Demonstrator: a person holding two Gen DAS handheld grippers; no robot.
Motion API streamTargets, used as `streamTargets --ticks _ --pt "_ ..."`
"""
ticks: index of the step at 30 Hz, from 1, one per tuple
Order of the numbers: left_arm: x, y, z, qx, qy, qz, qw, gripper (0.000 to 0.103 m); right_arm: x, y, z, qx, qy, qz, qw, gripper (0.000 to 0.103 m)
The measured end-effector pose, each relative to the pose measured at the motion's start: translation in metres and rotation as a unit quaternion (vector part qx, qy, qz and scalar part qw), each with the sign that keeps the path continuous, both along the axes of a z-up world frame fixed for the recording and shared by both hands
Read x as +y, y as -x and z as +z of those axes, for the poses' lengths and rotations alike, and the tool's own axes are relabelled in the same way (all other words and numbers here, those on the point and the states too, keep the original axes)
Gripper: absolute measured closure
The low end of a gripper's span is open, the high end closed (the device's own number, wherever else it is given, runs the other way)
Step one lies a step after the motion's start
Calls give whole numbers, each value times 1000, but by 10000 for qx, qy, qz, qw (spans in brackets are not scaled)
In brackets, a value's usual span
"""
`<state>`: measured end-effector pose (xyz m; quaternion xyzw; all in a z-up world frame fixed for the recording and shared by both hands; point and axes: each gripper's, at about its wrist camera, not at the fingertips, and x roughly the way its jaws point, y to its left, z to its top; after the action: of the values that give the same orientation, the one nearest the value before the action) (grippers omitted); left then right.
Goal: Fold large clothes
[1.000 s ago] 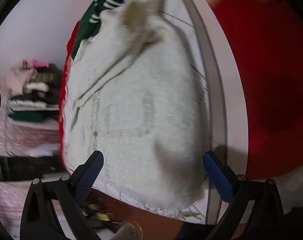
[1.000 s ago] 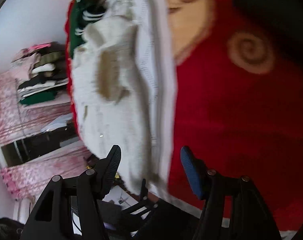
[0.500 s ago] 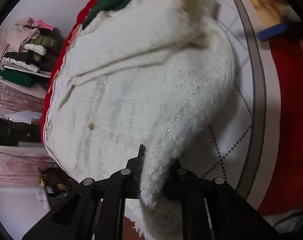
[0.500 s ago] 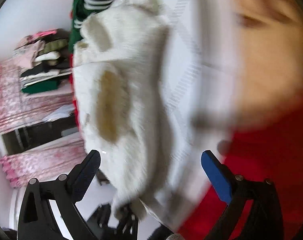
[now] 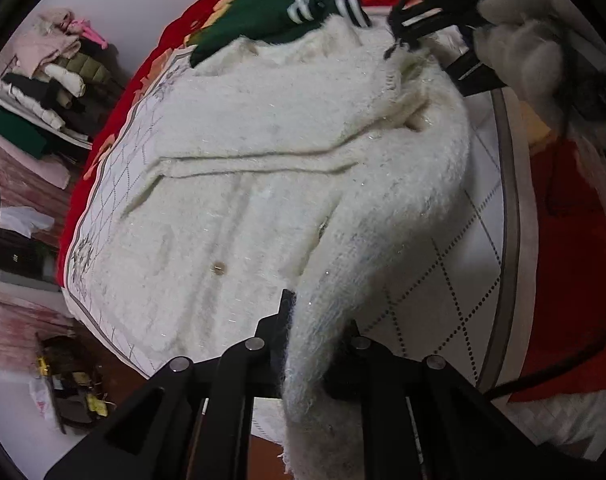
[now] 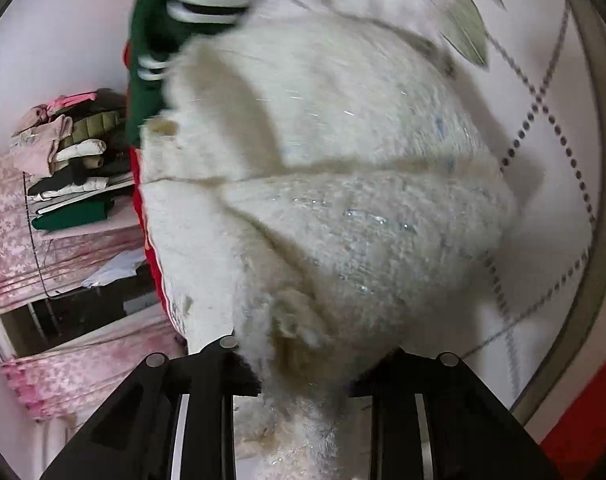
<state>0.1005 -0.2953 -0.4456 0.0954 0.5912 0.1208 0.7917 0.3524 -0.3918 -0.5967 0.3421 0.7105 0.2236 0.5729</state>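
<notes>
The fluffy white knitted cardigan (image 5: 263, 184) with faint glittery threads lay spread over the white quilted mat with a dotted diamond pattern and grey border (image 5: 479, 240), which covered the red patterned blanket (image 5: 575, 288) beneath. A small round button (image 5: 218, 267) showed on its front panel, and one sleeve lay folded across the chest as a long flat band. The cardigan's top end touched a dark green garment with white stripes (image 5: 263, 20) at the mat's far edge. The left gripper (image 5: 311, 344) had its fingers pinched tight on a thick fold of the cardigan near the mat's near edge, the fabric bunching up between them and spilling down past the camera. The right gripper (image 6: 303, 376) was likewise clamped on a wad of the cardigan (image 6: 335, 200), which bulged up in front of its lens; in the left view it appeared at the cardigan's far right corner (image 5: 435, 24), held by a white-gloved hand (image 5: 531, 44). A stack of folded clothes (image 5: 47, 92) sat on a shelf off to the left. Half a second before, the right gripper's blue-padded fingers had been wide apart above the garment; they had since closed on it, while the left gripper stayed shut on the same fold.
</notes>
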Motion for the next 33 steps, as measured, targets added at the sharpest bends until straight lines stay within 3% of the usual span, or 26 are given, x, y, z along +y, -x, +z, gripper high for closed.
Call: streamTargets --ticks 6,10,13,17,22,23,25,26,27,28,31,33 --pt "74 3 48 -207 535 263 9980 94 47 0 90 -362 455 -11 9983 79" --pt "136 0 60 -220 760 523 9955 93 116 -16 145 -551 801 341 9947 79" --pt "195 -7 54 -183 906 908 9916 92 185 -31 165 -713 1103 708 9888 79" --pt "278 -13 21 -122 1062 1651 9805 88 281 -47 151 -700 1527 1122 9794 79" --pt "358 -15 -41 132 1344 2376 9619 87 389 -62 88 -489 2363 1685 9557 77" --pt "369 -15 -52 202 1433 2434 9591 87 405 -64 80 -475 2472 1766 9516 75" --pt "385 -15 -69 282 1675 2502 9532 82 432 -66 59 -379 2677 2015 9415 54" --pt "393 -12 -73 283 1841 2580 9480 77 439 -69 57 -307 2630 2053 9422 46" --pt "399 -9 -75 251 2004 2648 9429 76 445 -71 59 -240 2448 2110 9460 29" --pt "405 -5 -75 222 2165 2727 9372 72 446 -72 63 -200 2235 2137 9508 23" --pt "422 11 -72 165 2533 2924 9220 58 432 -76 87 -207 1332 2208 9660 23" --pt "429 21 -65 170 2501 3027 9195 45 401 -78 107 -227 717 2154 9736 23"
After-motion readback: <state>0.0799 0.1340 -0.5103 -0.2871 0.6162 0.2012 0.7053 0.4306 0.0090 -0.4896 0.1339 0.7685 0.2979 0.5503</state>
